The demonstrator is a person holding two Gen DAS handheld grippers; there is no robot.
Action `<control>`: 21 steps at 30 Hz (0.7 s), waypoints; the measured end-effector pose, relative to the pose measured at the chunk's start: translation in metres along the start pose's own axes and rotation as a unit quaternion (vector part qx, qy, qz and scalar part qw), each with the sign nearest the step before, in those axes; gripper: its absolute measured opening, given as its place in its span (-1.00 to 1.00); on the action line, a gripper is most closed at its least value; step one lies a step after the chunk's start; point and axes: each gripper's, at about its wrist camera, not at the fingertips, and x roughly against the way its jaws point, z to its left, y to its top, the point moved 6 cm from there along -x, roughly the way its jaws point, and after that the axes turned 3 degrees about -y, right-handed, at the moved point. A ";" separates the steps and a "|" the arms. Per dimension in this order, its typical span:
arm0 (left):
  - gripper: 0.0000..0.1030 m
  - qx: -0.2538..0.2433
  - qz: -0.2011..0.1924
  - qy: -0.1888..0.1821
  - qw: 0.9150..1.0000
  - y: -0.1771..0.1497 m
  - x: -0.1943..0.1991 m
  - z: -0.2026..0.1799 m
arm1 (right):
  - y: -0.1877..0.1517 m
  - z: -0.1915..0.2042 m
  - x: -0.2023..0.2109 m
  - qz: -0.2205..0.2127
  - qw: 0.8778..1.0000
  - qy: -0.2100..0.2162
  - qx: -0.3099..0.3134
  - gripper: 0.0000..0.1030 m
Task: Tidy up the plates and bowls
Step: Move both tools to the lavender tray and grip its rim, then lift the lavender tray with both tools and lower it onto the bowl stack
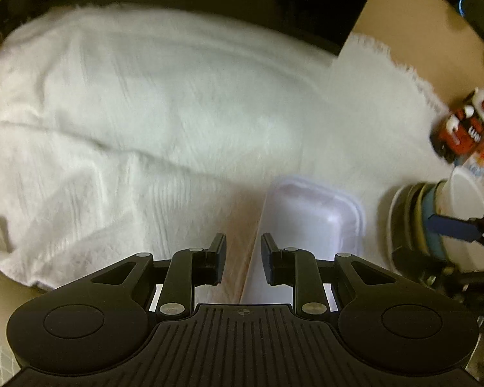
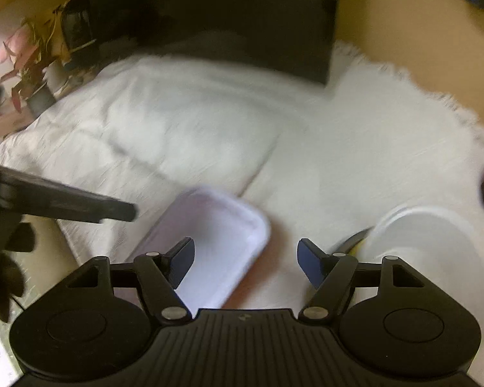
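Plate [image 1: 316, 219], pale lilac and rectangular with rounded corners and a raised rim, lay flat on the white blanket [image 1: 145, 103], just ahead of both claws. Stack of round plates and bowls [image 1: 422, 213] stood on the same blanket just to the right of it; in the right wrist view its topmost white bowl [image 2: 425, 242] showed widest. The lilac plate looked thin, stiff and light, probably plastic, with a smooth surface that could slip; the raised rim on a short side seemed the best place to pinch it. The stacked pieces appeared heavier, and they might be breakable if ceramic, which the blur did not allow to be told. The soft blanket would yield under a pressing finger, which might help a pad get beneath an edge.

Left claw [image 1: 242, 258] was nearly closed, a narrow gap remaining and nothing gripped, the plate's near edge lying just beyond its tips. Right claw [image 2: 245, 264] stood well open and empty, between plate and stack. A red and white package [image 1: 467, 129] lay near the blanket's fringe, and a potted plant [image 2: 29, 64] stood well apart at the far left.
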 end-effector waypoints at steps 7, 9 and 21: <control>-0.50 0.001 0.033 -0.019 0.999 -0.017 -0.025 0.002 | -0.029 0.014 -0.029 0.056 0.998 -0.007 -0.009 0.17; -0.50 0.004 0.044 -0.020 0.999 -0.021 -0.034 0.003 | -0.036 0.013 -0.038 0.073 0.997 -0.011 -0.011 0.12; -0.63 0.084 0.021 -0.081 0.993 -0.026 -0.030 -0.002 | -0.047 0.009 -0.033 0.077 0.997 0.025 -0.014 -0.57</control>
